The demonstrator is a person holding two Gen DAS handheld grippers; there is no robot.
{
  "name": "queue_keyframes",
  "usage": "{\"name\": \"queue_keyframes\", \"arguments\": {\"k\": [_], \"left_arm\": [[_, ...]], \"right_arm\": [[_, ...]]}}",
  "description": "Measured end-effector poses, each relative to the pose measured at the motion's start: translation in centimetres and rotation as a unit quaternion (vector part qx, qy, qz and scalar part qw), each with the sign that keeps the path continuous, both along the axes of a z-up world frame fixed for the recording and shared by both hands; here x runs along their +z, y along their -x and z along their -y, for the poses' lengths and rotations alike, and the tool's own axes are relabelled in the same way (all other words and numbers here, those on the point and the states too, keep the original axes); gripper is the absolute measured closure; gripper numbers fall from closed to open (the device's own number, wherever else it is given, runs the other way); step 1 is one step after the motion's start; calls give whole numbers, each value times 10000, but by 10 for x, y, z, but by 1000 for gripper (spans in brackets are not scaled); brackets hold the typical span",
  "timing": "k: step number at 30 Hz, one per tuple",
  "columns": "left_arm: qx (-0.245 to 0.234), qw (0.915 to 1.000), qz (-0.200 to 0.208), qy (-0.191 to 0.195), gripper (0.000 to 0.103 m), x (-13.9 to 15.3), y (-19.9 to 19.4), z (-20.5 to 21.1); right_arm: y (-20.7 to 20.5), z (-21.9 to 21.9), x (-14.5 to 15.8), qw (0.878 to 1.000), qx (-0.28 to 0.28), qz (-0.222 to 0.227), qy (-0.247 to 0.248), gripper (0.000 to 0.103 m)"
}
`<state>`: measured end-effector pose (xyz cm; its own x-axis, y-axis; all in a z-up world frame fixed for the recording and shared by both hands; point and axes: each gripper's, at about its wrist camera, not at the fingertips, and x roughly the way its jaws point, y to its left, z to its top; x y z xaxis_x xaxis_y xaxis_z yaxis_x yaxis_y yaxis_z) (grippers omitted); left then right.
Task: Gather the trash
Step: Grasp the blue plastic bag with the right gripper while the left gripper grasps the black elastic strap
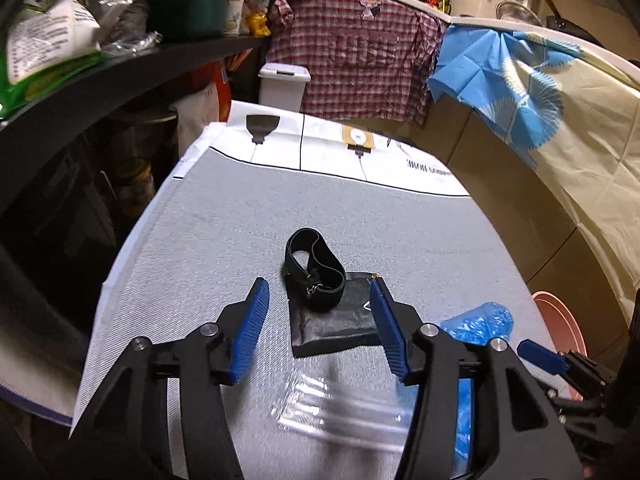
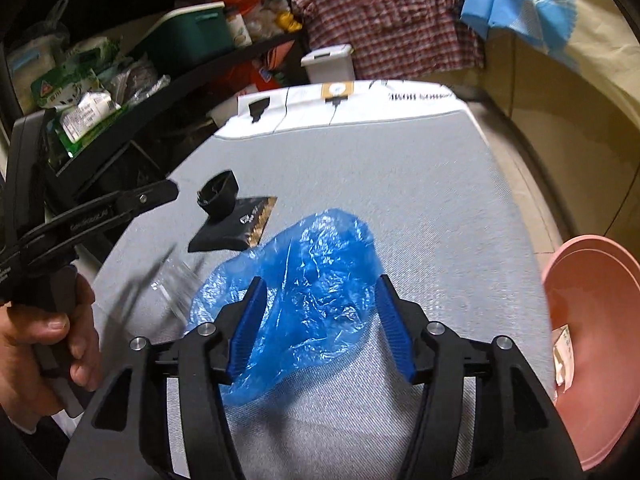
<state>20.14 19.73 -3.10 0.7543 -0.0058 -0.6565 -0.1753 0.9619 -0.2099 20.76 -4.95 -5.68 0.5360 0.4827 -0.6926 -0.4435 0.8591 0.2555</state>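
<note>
My right gripper (image 2: pixel 320 312) is spread around the crinkly blue plastic bag (image 2: pixel 304 280), mid-frame; I should squeeze gently.

Left wrist view: mounted behind the left tongs (image 1: pixel 318 304), looking forward and downward along their fingers, close above the grey table (image 1: pixel 400 232). It faces the far end of the table, toward the white bin (image 1: pixel 285 85) and checked cloth (image 1: pixel 360 56).

Right wrist view: mounted likewise behind the right tongs (image 2: pixel 320 300), angled downward, close over the same table (image 2: pixel 420 184), facing the same far end.

Shared field: the black strap (image 1: pixel 314 266) (image 2: pixel 218 194), black pouch (image 1: pixel 340 320) (image 2: pixel 228 232), blue plastic (image 1: pixel 476 322) (image 2: pixel 312 264), pink basin (image 1: pixel 560 320) (image 2: pixel 592 280), shelf (image 1: pixel 132 68) (image 2: pixel 168 92). The right view catches the left tongs (image 2: pixel 160 194) at its left edge.
</note>
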Motion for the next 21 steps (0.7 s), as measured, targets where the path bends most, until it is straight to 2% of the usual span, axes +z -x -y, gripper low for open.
{"name": "queue_keyframes", "arguments": {"k": [10, 14, 16, 17, 19, 21], "left_arm": [[16, 9992, -407, -27, 51, -28, -36, 3], [13, 9984, -502, -241, 51, -32, -44, 10], [19, 9982, -556, -206, 51, -34, -47, 9], [25, 9982, -565, -208, 54, -34, -48, 9], [48, 9978, -608, -247, 67, -34, -49, 8], [59, 9979, -607, -236, 74, -33, -49, 7]], "right_arm": [[-14, -10, -21, 9991, 64, -309, 280, 46], [-14, -10, -21, 9991, 72, -295, 284, 47], [-14, -10, -21, 9991, 55, -286, 296, 49], [-14, -9, -21, 9991, 33, -284, 297, 53], [-15, -8, -21, 9992, -9, -290, 282, 60], [-15, -7, -22, 9992, -19, -298, 279, 72]]}}
